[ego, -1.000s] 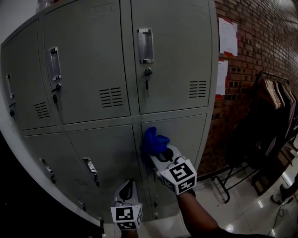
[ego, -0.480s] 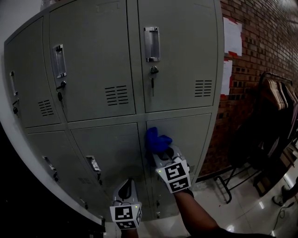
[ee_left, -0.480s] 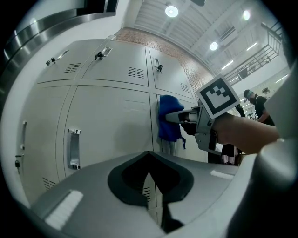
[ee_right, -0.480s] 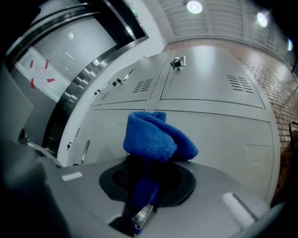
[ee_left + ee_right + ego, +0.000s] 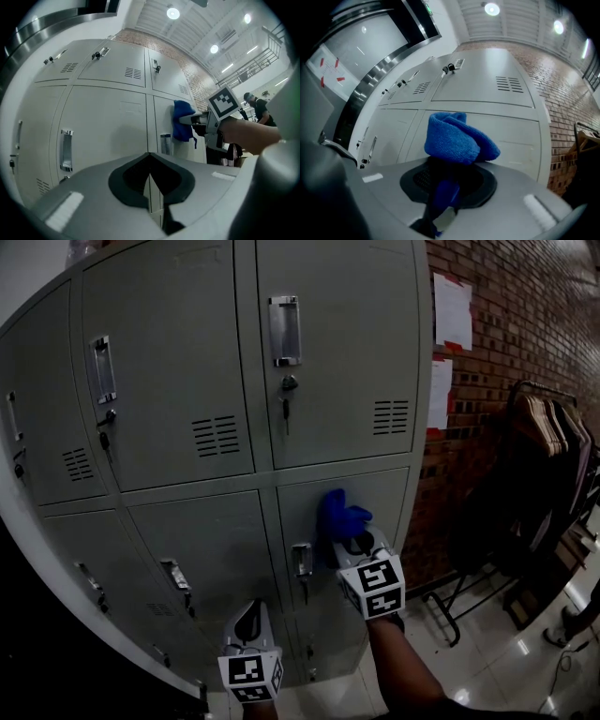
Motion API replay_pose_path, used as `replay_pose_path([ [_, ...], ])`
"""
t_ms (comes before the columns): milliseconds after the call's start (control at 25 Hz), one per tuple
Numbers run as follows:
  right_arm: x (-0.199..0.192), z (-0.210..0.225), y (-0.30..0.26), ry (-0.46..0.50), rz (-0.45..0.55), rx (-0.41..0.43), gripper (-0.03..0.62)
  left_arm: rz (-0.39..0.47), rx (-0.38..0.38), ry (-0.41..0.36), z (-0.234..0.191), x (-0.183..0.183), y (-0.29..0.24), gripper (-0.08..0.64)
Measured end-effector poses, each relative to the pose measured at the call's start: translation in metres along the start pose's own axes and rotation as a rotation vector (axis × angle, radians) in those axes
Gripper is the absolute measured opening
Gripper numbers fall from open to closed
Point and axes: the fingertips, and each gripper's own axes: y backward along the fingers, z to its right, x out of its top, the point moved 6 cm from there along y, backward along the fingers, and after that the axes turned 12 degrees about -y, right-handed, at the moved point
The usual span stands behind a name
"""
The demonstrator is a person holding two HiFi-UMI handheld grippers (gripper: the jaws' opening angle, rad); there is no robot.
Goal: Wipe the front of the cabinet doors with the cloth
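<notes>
Right tool [image 5: 350,536] was clamped on cloth [image 5: 342,513], which looked pressed to door [image 5: 389,495] right of handle [image 5: 301,561]. Left tool [image 5: 251,615] was shut and empty, below-left of handle. Best done with cloth flat, pressure even, strokes overlapping, skirting handle.

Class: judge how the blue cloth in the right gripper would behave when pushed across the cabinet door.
Probably floppy: the blue cloth bunches and folds over the right gripper. Likely light, since one pinch holds it. Its knitted texture should drag, not slip, on the cabinet door.
</notes>
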Motion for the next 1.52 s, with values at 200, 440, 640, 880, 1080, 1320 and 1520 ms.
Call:
replay_pose_path([
  [200,0.000,0.032,0.011,0.005,-0.007,-0.043,0.081,-0.003,-0.016,-0.001,0.006,-0.003,-0.003,0.015],
  [440,-0.001,0.071,0.024,-0.007,-0.001,-0.100,0.083,-0.011,-0.006,0.000,0.002,-0.006,-0.003,0.015],
  [640,-0.002,0.098,0.035,-0.018,-0.003,-0.152,0.083,-0.025,-0.011,0.001,0.003,-0.010,-0.003,0.015],
  [880,-0.003,0.124,0.044,-0.019,-0.012,-0.197,0.083,-0.026,-0.015,0.000,0.005,-0.009,-0.003,0.015],
  [1080,-0.004,0.132,0.046,0.002,-0.020,-0.210,0.083,-0.028,-0.019,-0.002,0.005,-0.011,-0.002,0.015],
  [1320,-0.006,0.091,0.049,-0.160,0.063,-0.073,0.083,-0.029,-0.023,0.000,0.005,-0.012,0.000,0.015],
  [1520,-0.024,0.018,0.021,-0.131,0.003,0.084,0.084,-0.027,-0.019,0.000,0.003,-0.012,0.003,0.015],
])
